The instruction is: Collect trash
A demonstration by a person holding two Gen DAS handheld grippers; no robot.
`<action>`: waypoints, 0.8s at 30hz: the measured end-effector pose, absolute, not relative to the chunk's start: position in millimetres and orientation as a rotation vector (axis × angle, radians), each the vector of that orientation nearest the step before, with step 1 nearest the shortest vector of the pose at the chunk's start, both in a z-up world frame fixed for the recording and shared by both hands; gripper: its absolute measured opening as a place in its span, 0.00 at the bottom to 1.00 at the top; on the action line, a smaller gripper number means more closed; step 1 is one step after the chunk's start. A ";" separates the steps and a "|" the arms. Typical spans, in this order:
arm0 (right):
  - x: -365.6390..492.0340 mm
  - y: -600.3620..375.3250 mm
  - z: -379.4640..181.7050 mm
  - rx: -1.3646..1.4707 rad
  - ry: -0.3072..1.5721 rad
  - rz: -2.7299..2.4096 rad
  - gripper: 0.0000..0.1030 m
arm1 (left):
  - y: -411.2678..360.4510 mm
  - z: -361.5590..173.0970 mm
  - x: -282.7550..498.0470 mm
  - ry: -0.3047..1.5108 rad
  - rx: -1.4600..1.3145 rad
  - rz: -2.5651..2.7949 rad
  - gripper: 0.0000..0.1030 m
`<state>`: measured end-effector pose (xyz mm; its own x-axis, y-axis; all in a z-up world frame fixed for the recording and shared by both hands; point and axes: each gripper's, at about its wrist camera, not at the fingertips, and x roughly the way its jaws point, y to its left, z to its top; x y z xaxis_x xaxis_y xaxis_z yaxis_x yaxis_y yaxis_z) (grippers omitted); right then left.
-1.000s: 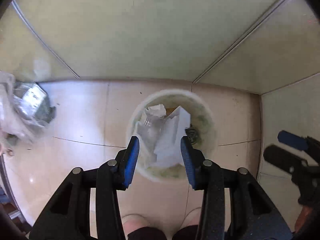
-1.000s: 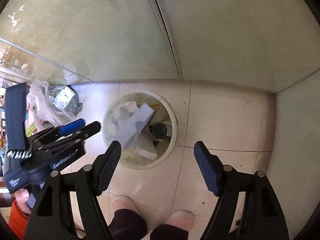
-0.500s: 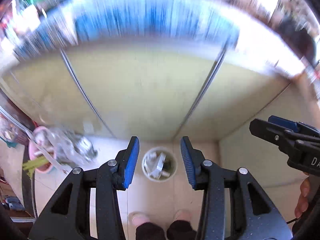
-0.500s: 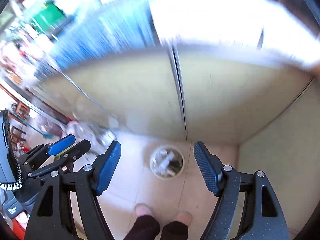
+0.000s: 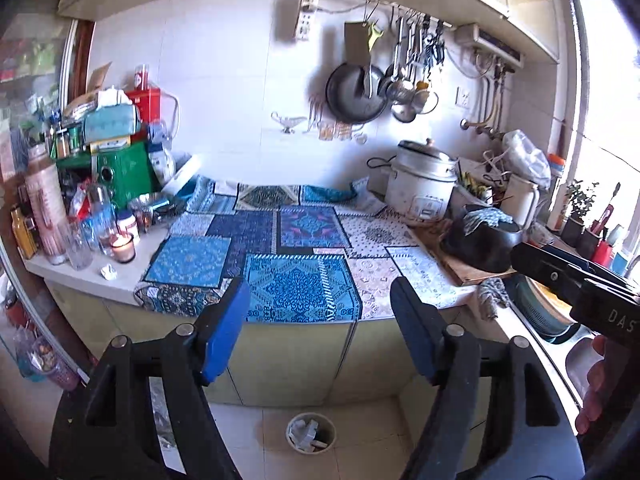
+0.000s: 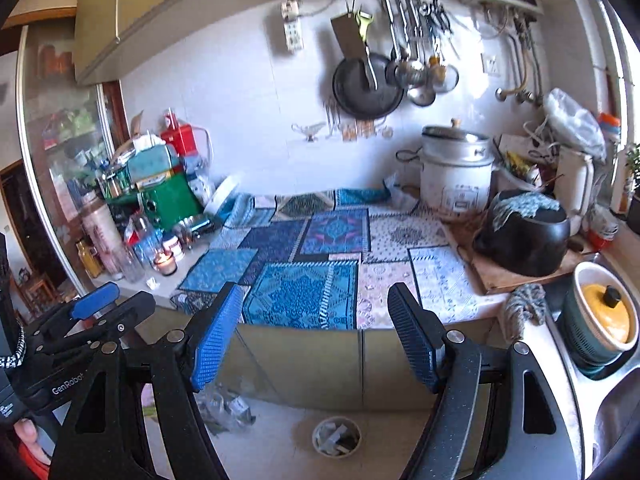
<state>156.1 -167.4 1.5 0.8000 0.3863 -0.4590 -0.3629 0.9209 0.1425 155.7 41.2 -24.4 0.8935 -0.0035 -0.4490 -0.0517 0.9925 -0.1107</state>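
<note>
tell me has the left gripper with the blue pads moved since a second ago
Yes. The left gripper has lifted away from the round white trash bin, which filled the view between its pads and now sits small on the floor; its jaws have just opened wider, empty.

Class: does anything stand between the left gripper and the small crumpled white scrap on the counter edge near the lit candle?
Nothing visible: the left gripper, empty, has open air to the crumpled white scrap beside the lit candle jar.

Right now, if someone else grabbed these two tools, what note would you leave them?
Left hand-held gripper: open and empty, jaws just widened.
Right hand-held gripper: open, empty.
Small round white waste bin on the floor before the cabinets holds white paper scraps.
Crumpled white scrap lies on the counter edge beside the lit candle jar.
Left: possibly pick up that scrap and bin it.
</note>
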 end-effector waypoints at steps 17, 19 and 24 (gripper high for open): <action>50.2 -148.4 27.8 0.020 0.383 0.254 1.00 | 54.1 8.1 30.2 0.418 -0.081 0.021 1.00; 49.4 -148.4 26.7 0.021 0.400 0.264 1.00 | 53.0 9.3 25.7 0.415 -0.084 0.027 1.00; 43.5 -148.4 25.2 0.016 0.414 0.280 1.00 | 51.0 10.0 20.1 0.415 -0.083 0.046 1.00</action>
